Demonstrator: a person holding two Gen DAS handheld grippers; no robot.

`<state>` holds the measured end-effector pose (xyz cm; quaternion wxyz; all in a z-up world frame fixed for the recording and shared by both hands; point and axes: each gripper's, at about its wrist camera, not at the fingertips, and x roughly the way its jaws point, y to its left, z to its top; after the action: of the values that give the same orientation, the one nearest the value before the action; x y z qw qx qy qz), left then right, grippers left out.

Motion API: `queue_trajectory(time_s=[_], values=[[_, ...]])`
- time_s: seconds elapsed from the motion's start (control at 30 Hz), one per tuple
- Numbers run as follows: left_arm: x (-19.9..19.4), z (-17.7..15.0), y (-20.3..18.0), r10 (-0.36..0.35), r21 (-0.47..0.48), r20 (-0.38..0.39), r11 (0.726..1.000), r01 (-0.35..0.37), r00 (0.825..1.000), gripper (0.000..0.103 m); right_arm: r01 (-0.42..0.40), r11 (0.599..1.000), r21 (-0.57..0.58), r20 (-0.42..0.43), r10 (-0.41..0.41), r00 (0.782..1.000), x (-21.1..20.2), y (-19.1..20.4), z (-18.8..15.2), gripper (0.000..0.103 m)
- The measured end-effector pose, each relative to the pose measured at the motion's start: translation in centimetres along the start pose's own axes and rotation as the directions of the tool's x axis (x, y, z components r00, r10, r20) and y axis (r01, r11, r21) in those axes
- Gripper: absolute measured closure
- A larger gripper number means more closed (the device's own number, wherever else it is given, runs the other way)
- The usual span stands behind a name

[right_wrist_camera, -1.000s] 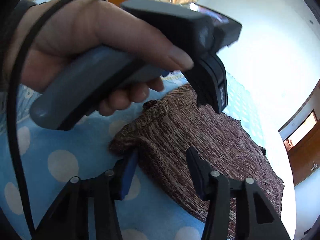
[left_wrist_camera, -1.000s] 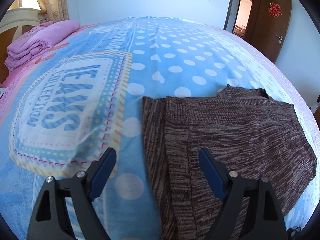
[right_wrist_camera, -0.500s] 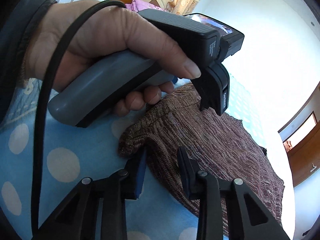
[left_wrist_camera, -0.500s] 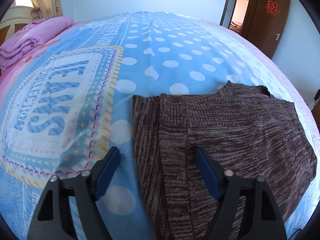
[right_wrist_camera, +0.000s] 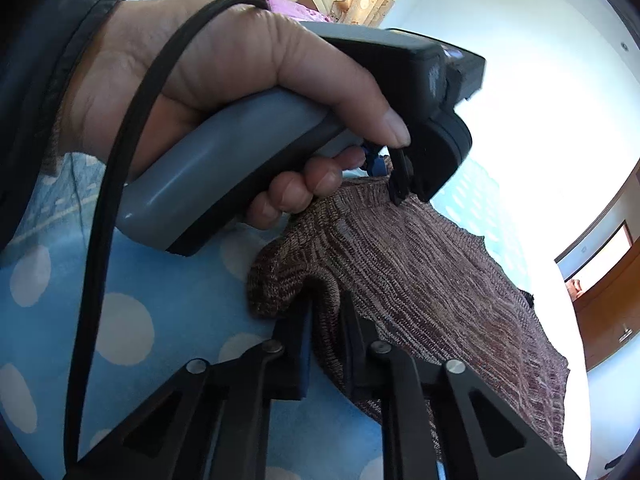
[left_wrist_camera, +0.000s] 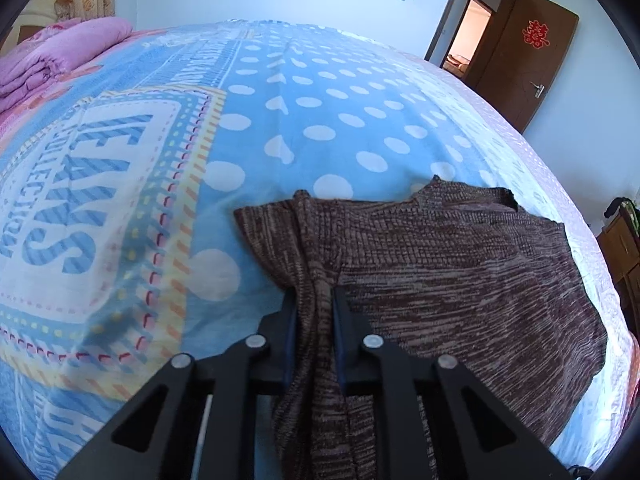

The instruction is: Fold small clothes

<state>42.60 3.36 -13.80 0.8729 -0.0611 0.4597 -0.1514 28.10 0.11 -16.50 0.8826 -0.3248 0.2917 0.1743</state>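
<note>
A brown knitted sweater (left_wrist_camera: 460, 272) lies flat on the blue dotted bed cover (left_wrist_camera: 320, 100). In the left wrist view my left gripper (left_wrist_camera: 314, 296) is closing on the sweater's left edge, and the knit is bunched into a ridge between its pads. In the right wrist view my right gripper (right_wrist_camera: 326, 308) is shut on a near fold of the sweater (right_wrist_camera: 420, 272), close to its rounded corner. A person's hand (right_wrist_camera: 220, 72) holds the left gripper (right_wrist_camera: 386, 178) just beyond, its tips pinching the knit farther along the same edge.
Folded pink bedding (left_wrist_camera: 52, 60) lies at the far left of the bed. A brown door (left_wrist_camera: 524, 60) stands open at the far right, and a wooden cabinet (left_wrist_camera: 620, 248) stands by the bed's right side. A black cable (right_wrist_camera: 120, 184) hangs from the hand.
Both grippers went from wide open around the sweater's edge to closed on it. The knit has bunched up between the left pads and the corner has lifted slightly.
</note>
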Motion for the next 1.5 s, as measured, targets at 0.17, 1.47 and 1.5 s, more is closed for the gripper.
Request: queue_trajectory(time_s=[0.17, 1.47, 1.5], values=[[-0.4, 0.3, 1.2, -0.055, -0.089, -0.006, 0.995, 0.054, 0.998, 0.089, -0.035, 0.998, 0.053, 0.023, 0.034, 0.999, -0.4, -1.2, -0.1, 0.095], [-6.7, 4.5, -7.5, -0.166, -0.131, 0.058, 0.976, 0.172, 0.984, 0.090, -0.293, 0.733, 0.614, 0.263, 0.160, 0.951, -9.1, -15.5, -7.5, 0.096], [-6.8, 4.6, -8.5, -0.175, -0.114, 0.060, 0.977, 0.181, 0.983, 0.090, -0.293, 0.723, 0.626, 0.263, 0.157, 0.952, -9.3, -16.0, -8.0, 0.096]])
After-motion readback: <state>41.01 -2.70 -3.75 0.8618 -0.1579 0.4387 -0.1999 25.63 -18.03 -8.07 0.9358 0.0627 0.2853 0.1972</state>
